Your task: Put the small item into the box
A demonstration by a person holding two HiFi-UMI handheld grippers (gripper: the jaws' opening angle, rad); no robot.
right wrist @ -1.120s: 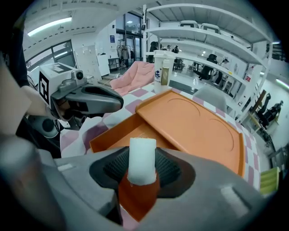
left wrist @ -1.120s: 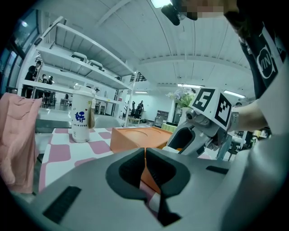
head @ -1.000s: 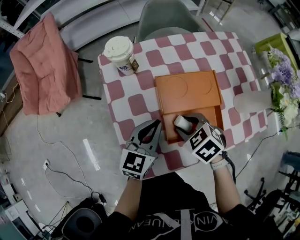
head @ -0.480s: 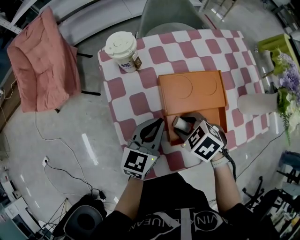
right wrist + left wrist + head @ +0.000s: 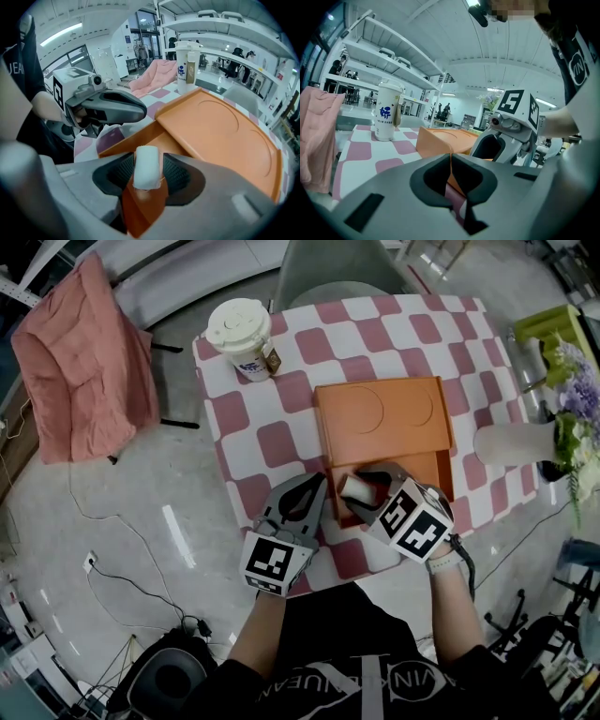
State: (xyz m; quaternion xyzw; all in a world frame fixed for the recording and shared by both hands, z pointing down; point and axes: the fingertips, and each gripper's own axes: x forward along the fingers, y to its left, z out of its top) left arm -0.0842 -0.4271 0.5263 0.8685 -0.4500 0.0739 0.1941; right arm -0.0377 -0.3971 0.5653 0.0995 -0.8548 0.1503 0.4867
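Checkered pink-and-white tablecloth covers the table point(image 5: 272, 427), grey polished floor all round it, and cables point(image 5: 122, 587) trail on the floor well off to the left of the box. Orange box point(image 5: 435, 472) sits mid-table, with its orange lid point(image 5: 382, 416) lying across the far part of the box, so the near compartment is open (two round embossed rings on the lid). The box floor and lid also show in the right gripper view point(image 5: 154, 140) point(image 5: 220, 136).

Right gripper point(image 5: 364, 491) is clamped on the small white item point(image 5: 355, 487), with both ribbed pads pressed on its sides in its own view point(image 5: 147, 174). The white item point(image 5: 146, 164) is held upright, up over the open near compartment of the box, not resting on the box floor.

Left gripper point(image 5: 312, 491) sits just beside the box's near-left corner, its jaws pressed together with nothing between them; in its own view point(image 5: 450, 161) only a thin seam shows, and the box wall lies right beyond it.

Paper cup point(image 5: 240, 338) with a white lid stands beyond the box's far-left corner, well apart from it, blue print on its side point(image 5: 388, 112). Pink cloth point(image 5: 89, 362) is draped over a chair left of the box, off the table. Grey chair point(image 5: 333, 277) is behind the table, beyond the box. White vase point(image 5: 511, 442) with purple flowers point(image 5: 577, 395) is right of the box at the table edge.
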